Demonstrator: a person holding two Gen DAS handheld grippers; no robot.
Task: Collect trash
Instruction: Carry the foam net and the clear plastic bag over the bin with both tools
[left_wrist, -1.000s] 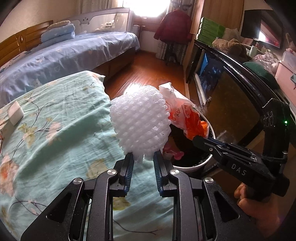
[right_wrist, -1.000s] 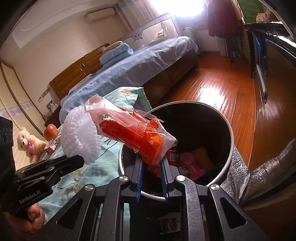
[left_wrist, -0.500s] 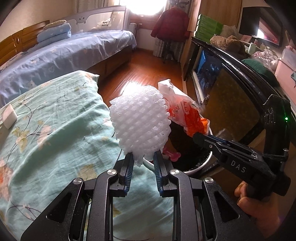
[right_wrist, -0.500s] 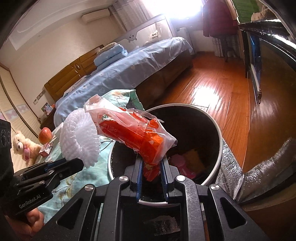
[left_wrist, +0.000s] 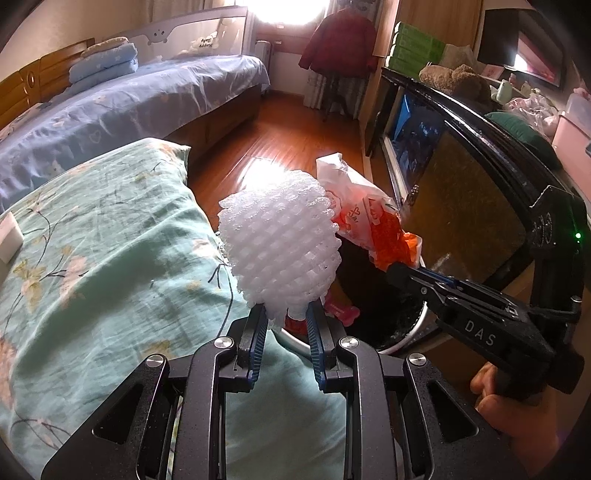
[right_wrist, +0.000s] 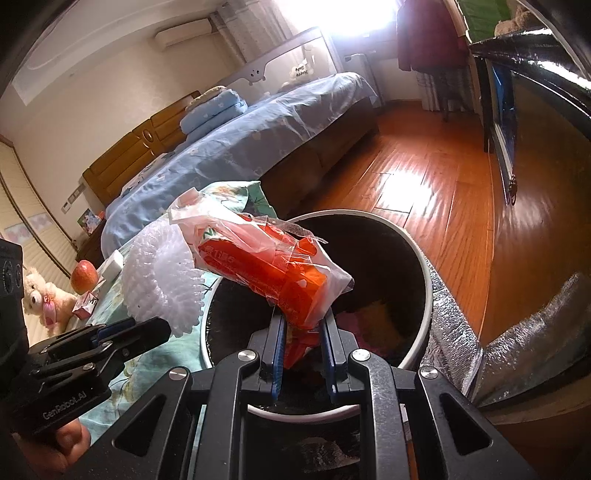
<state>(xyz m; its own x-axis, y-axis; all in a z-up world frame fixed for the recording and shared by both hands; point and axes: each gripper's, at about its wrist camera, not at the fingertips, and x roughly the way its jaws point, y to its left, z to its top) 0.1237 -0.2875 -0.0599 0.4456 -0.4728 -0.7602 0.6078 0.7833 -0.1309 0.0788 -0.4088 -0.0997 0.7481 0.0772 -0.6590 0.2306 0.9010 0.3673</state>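
My left gripper (left_wrist: 285, 314) is shut on a white foam fruit net (left_wrist: 280, 243), held upright just over the near rim of a round bin (left_wrist: 413, 336) with a white rim and black liner. In the right wrist view my right gripper (right_wrist: 303, 325) is shut on an orange and clear plastic wrapper (right_wrist: 266, 266), which hangs over the bin (right_wrist: 424, 280). The foam net (right_wrist: 159, 280) and left gripper (right_wrist: 147, 326) show to its left. Pink and red trash (left_wrist: 341, 312) lies inside the bin. The right gripper (left_wrist: 399, 267) and wrapper (left_wrist: 373, 225) sit right of the net.
A teal flowered bedspread (left_wrist: 92, 251) lies left of the bin, with a white block (left_wrist: 9, 238) on it. An apple (right_wrist: 84, 276), a small box and a teddy bear (right_wrist: 40, 299) sit further left. A black cabinet (left_wrist: 461, 177) stands on the right; wooden floor (right_wrist: 436, 192) and a blue bed (right_wrist: 258, 136) lie beyond.
The left gripper with the foam net has shifted toward the bin, so the bedspread slides left in its view. In the right wrist view the bin has drifted left under the wrapper.
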